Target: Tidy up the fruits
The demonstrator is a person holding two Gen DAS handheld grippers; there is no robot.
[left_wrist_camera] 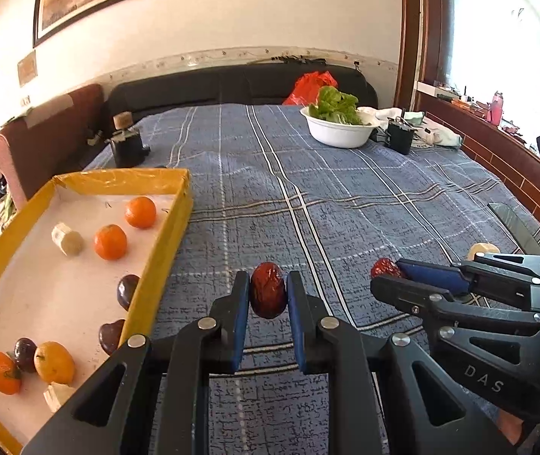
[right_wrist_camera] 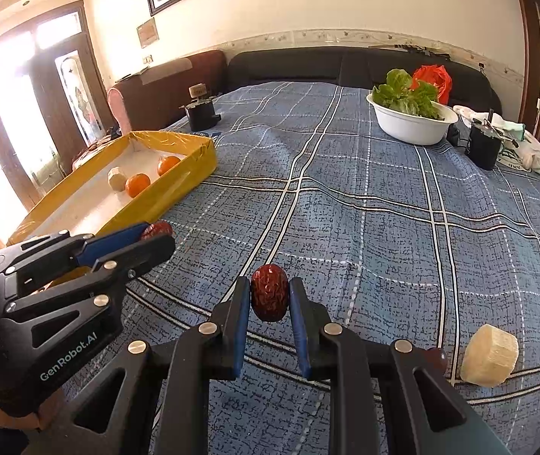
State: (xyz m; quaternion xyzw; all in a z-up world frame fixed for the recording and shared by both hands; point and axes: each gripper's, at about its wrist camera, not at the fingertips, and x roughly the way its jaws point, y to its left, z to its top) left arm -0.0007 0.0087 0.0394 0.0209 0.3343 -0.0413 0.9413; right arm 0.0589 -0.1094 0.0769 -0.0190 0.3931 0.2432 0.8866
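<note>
My left gripper (left_wrist_camera: 268,284) is shut on a wrinkled red date (left_wrist_camera: 268,290), held above the blue checked cloth just right of the yellow tray (left_wrist_camera: 156,242). My right gripper (right_wrist_camera: 270,290) is shut on a second red date (right_wrist_camera: 269,297); it shows at the right of the left wrist view as the right gripper (left_wrist_camera: 387,273) with the date (left_wrist_camera: 383,267) at its tips. The left gripper (right_wrist_camera: 158,233) and its date (right_wrist_camera: 157,229) appear at the left of the right wrist view. The tray holds oranges (left_wrist_camera: 110,242), dark plums (left_wrist_camera: 127,291), a yellow fruit (left_wrist_camera: 54,362) and pale chunks (left_wrist_camera: 67,239).
A pale cut chunk (right_wrist_camera: 489,356) lies on the cloth at right, with a small dark fruit (right_wrist_camera: 436,358) beside it. A white bowl of lettuce (right_wrist_camera: 410,125) and a black box (right_wrist_camera: 482,146) stand at the back right, another black object (right_wrist_camera: 199,112) at the back left.
</note>
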